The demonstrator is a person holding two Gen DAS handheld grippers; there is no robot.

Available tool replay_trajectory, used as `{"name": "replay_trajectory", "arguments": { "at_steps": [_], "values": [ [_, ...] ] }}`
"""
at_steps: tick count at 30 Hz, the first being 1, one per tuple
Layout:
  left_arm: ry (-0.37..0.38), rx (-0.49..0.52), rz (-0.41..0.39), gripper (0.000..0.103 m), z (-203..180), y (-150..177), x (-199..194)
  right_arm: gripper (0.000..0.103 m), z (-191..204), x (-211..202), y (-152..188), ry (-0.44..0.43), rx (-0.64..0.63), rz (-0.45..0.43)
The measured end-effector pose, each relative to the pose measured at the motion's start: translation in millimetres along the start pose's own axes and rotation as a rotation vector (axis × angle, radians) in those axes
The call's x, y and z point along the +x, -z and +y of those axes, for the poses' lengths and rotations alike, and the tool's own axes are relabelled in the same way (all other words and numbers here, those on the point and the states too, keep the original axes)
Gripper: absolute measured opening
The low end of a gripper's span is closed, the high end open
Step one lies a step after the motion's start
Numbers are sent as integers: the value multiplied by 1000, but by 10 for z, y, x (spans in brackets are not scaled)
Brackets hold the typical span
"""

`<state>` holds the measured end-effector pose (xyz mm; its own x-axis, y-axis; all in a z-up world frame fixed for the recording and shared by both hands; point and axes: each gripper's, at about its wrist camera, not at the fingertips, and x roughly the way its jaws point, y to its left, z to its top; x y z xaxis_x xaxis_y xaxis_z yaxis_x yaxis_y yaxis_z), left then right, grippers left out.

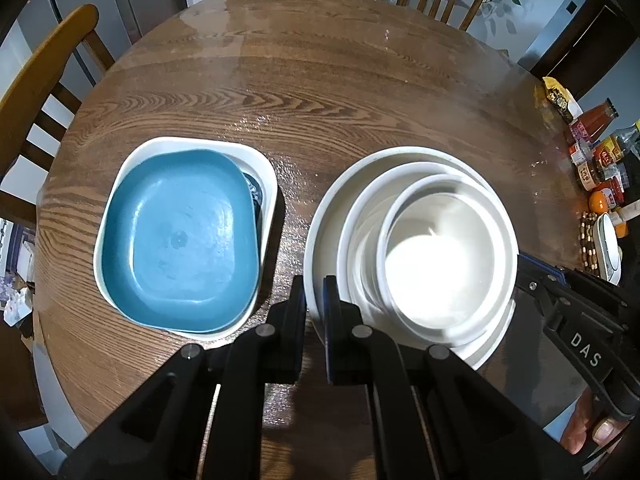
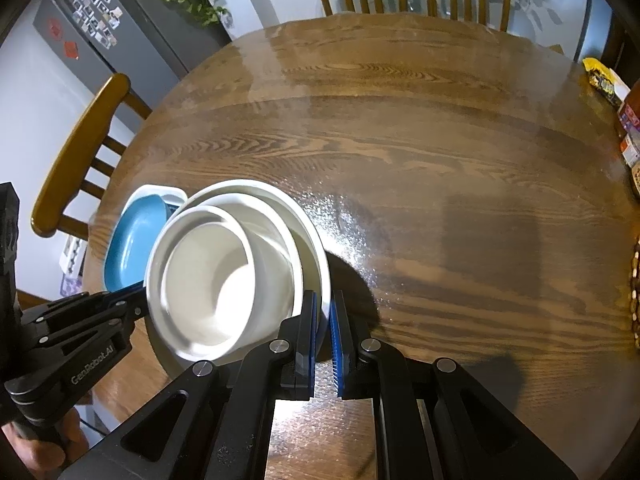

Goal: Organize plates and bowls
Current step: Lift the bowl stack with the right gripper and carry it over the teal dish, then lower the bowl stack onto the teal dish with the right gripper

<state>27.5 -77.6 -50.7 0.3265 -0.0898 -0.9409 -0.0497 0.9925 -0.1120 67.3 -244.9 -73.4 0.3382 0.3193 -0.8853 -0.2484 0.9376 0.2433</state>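
Two grippers pinch opposite edges of the large white plate (image 1: 326, 216), which carries a shallow white bowl (image 1: 360, 208) and, nested inside that, a smaller white bowl (image 1: 436, 252). My left gripper (image 1: 314, 296) has its fingers narrowed onto the plate's rim on the side nearest the blue dish (image 1: 180, 236), which sits in a white square dish (image 1: 264, 168) just beside the stack on the tabletop (image 1: 320, 92). My right gripper (image 2: 323, 312) clamps the opposite rim, its blue pads tight on the thin edge. In the right wrist view the stack looks tilted, though fisheye distortion may exaggerate this. To do this step well I judge that I should keep both grips level with each other, so the nested bowls do not slide toward one rim, and move both hands together
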Motion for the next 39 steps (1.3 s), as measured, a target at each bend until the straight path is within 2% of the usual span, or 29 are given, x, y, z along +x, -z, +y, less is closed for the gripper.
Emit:
{"name": "replay_trajectory", "arguments": {
  "at_steps": [16,39],
  "values": [
    [5,-25,-62,3,436,-28,-275,11,459,-143,-55,-7,-38,-46],
    [-10,-70,-84,3,1348,-65,-493,11,1424,85,-204,-12,-98,-33]
  ]
}}
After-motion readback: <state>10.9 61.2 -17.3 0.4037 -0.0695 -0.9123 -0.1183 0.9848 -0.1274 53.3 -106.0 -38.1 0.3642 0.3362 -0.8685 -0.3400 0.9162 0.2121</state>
